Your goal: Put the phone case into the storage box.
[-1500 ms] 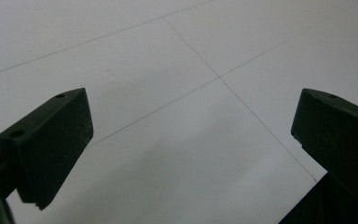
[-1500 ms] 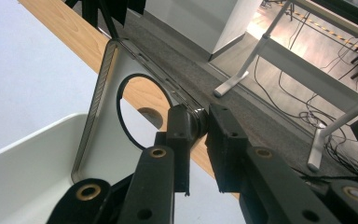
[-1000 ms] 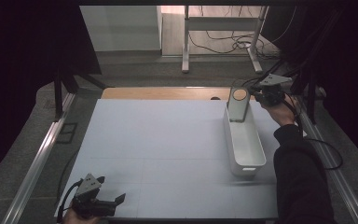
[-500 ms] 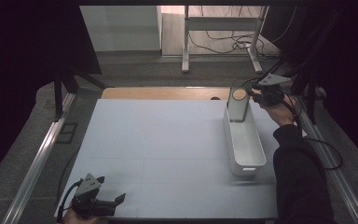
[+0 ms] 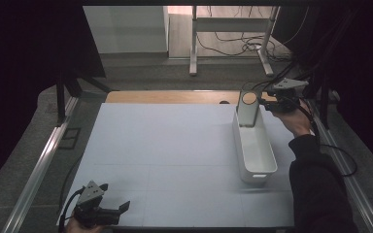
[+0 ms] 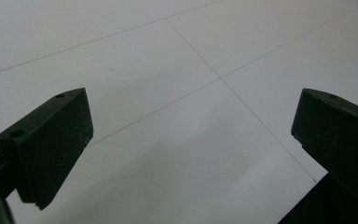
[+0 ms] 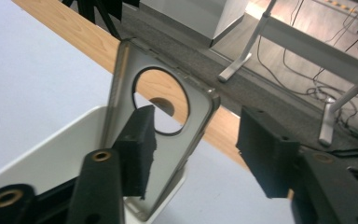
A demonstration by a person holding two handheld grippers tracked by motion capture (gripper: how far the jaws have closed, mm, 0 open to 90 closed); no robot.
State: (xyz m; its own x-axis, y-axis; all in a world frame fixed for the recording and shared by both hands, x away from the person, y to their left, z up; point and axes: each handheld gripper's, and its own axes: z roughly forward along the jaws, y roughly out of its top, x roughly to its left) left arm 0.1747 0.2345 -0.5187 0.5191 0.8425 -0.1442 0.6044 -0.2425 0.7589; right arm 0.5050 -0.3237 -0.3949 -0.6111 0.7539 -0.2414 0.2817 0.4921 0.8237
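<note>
White table top (image 5: 175, 155) in a dim room, wooden strip along its far edge, desk legs and cables on the floor beyond.

High view: long white bin (image 5: 254, 148) sits on the table's right side. A clear phone case (image 5: 247, 108) with a round camera cutout stands upright in the bin's far end. Right gripper (image 5: 272, 104) is at the case from the right, forearm reaching forward along the table's right edge. Left gripper (image 5: 121, 209) is parked at the near left corner, pointing right, nothing near it.

Left gripper view: jaws wide apart over bare table — idle.

Right gripper view: jaws spread, the case (image 7: 161, 140) edge between them, left pad beside the case face, right pad well clear. Not gripping.

My read: either just released into the bin or about to pinch. Next move calls for closing on the case edge, or backing straight out without tipping it.
</note>
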